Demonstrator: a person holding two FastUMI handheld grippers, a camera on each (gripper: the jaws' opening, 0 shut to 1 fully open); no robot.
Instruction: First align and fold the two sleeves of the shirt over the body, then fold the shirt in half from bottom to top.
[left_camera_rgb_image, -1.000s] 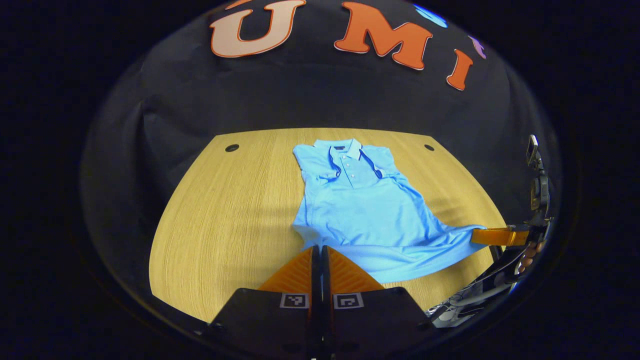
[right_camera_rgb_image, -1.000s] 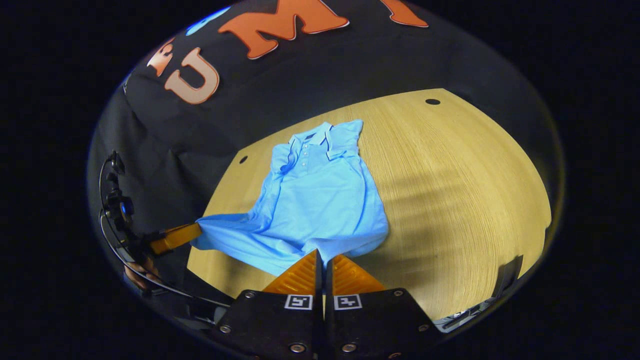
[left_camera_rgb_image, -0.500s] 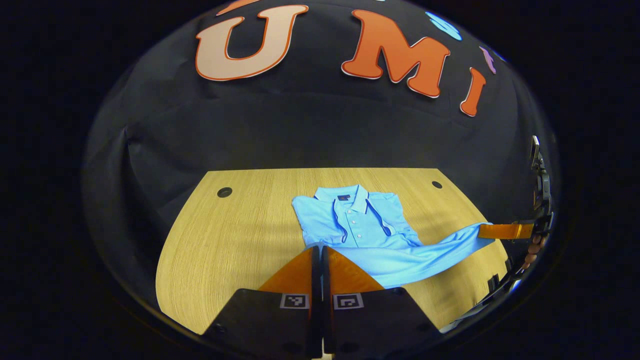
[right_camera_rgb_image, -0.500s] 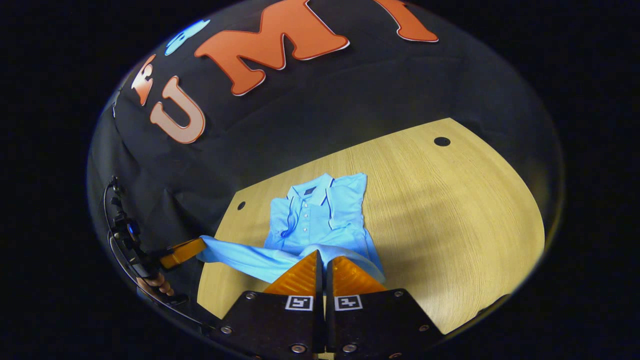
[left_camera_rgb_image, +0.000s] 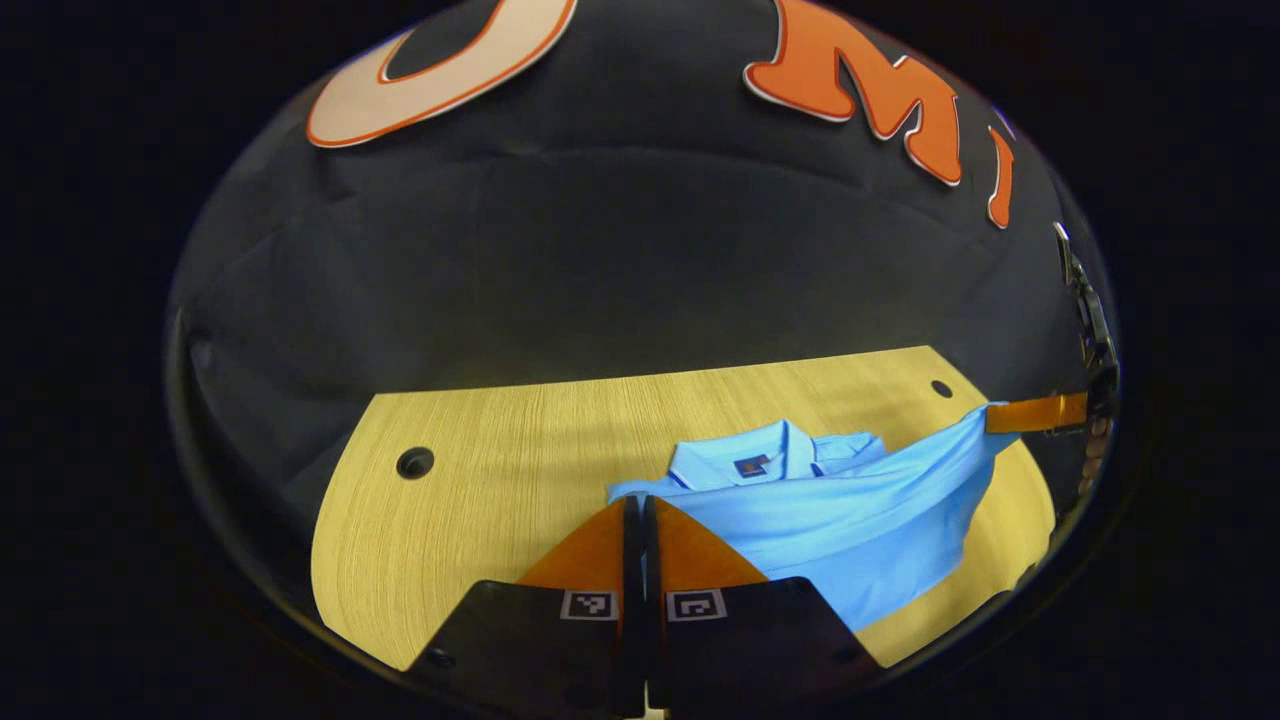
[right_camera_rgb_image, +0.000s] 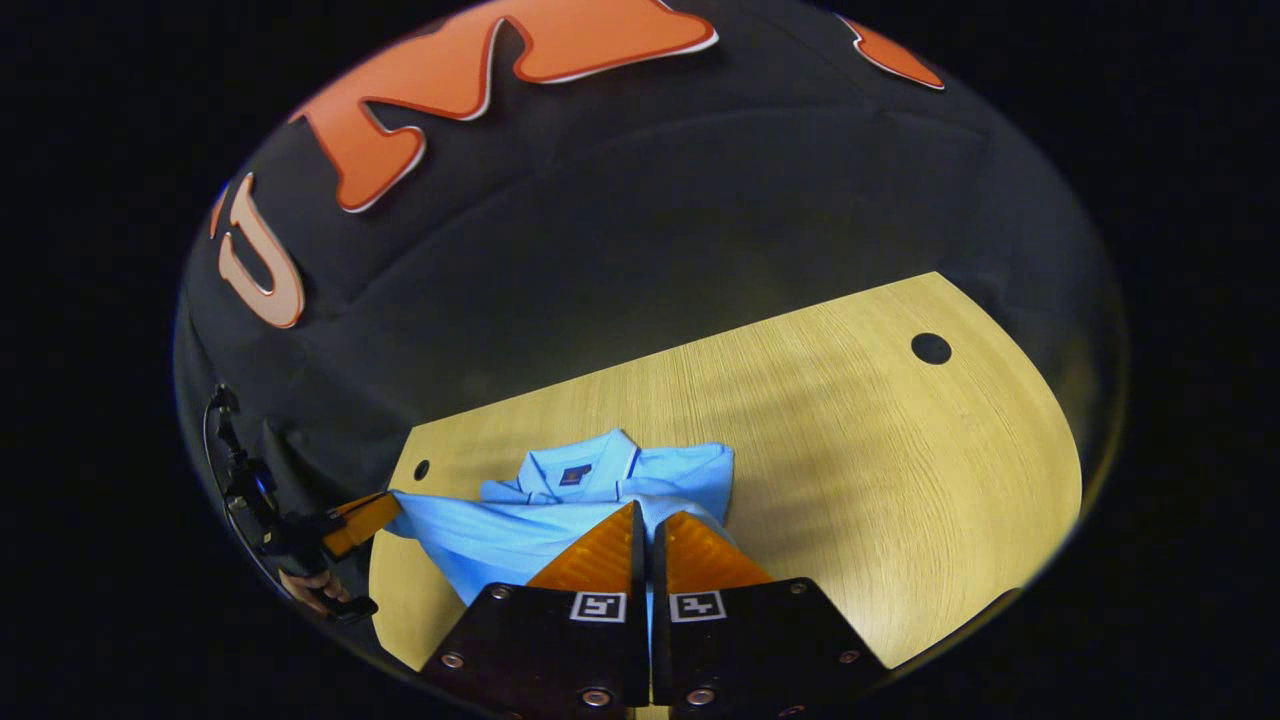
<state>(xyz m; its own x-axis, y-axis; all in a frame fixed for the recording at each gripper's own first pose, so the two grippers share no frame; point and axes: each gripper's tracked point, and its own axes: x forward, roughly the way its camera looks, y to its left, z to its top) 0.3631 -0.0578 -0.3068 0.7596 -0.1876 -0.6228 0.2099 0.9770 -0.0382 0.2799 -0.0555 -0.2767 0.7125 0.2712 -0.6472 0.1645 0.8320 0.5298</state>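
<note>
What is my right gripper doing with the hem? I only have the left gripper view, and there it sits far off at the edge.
Observer: In the right gripper view, the right gripper has its fingers together with the hem of the shirt pinched between them.
Operator: How does my left gripper look from that side?
Observer: The left gripper grips the other hem corner out past the table edge, and the hem spans between the two grippers.
Operator: And the shirt's right shoulder, behind the raised cloth?
Observer: The folded right sleeve lies flat beside the collar, just beyond the right gripper's fingertips.
</note>
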